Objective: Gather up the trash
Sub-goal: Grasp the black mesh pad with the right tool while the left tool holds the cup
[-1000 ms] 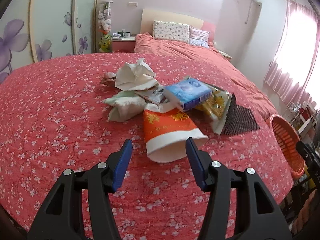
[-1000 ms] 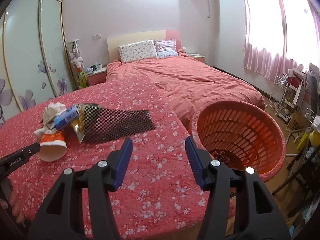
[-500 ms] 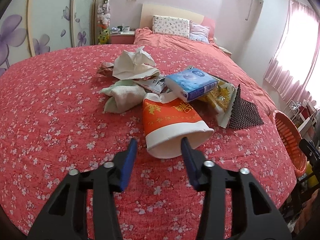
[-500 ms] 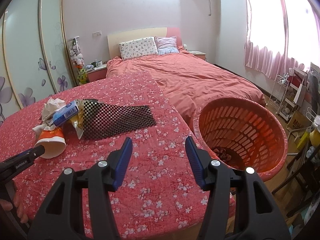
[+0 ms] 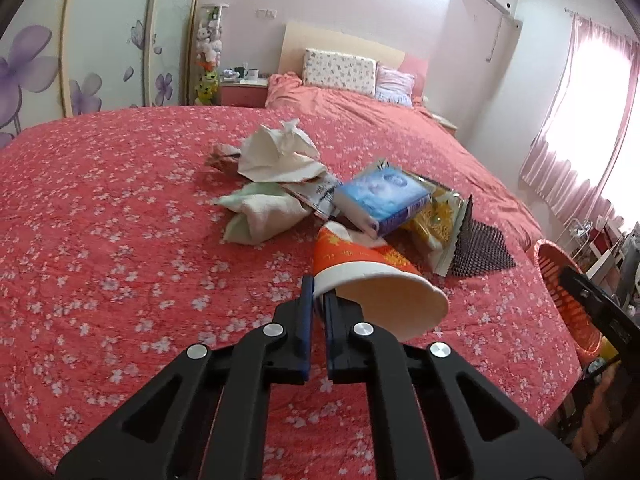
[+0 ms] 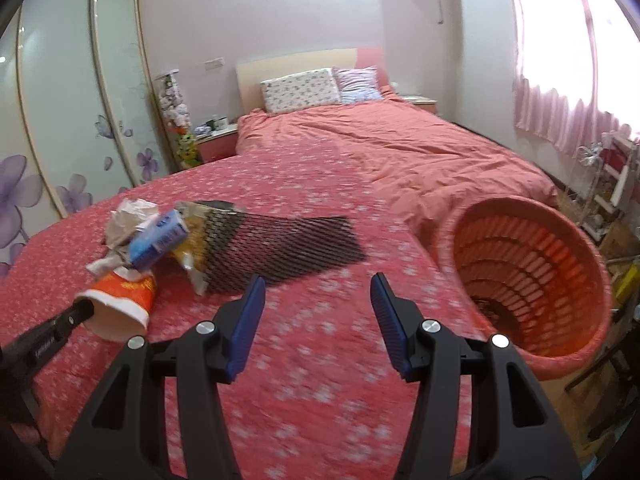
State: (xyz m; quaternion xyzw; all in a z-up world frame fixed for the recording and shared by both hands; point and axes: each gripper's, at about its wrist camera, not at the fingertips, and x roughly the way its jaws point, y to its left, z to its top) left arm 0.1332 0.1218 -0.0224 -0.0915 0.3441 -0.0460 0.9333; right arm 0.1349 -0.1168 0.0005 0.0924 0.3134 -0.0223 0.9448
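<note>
The left gripper [image 5: 316, 304] is pinching the rim of the orange paper cup [image 5: 360, 268], one finger inside the mouth and one outside, so the fingertips are partly hidden by the cup wall. The cup is lying on its side on the red floral bedspread [image 5: 120, 208], its base touching the trash pile toward the spread's right edge. In that pile, a blue packet [image 5: 380, 200] is resting on a yellow wrapper [image 5: 436, 220], with crumpled white paper [image 5: 276, 156] and a pale green cloth [image 5: 260, 212] beside it; what is lying underneath is hard to make out. A black mesh sheet [image 6: 280, 248] is lying flat beside the pile. The right gripper [image 6: 318, 308] is hovering with its fingers spread apart, holding nothing. The orange basket [image 6: 560, 344] is standing just off the spread's right edge; dark contents at its bottom are unclear.
</note>
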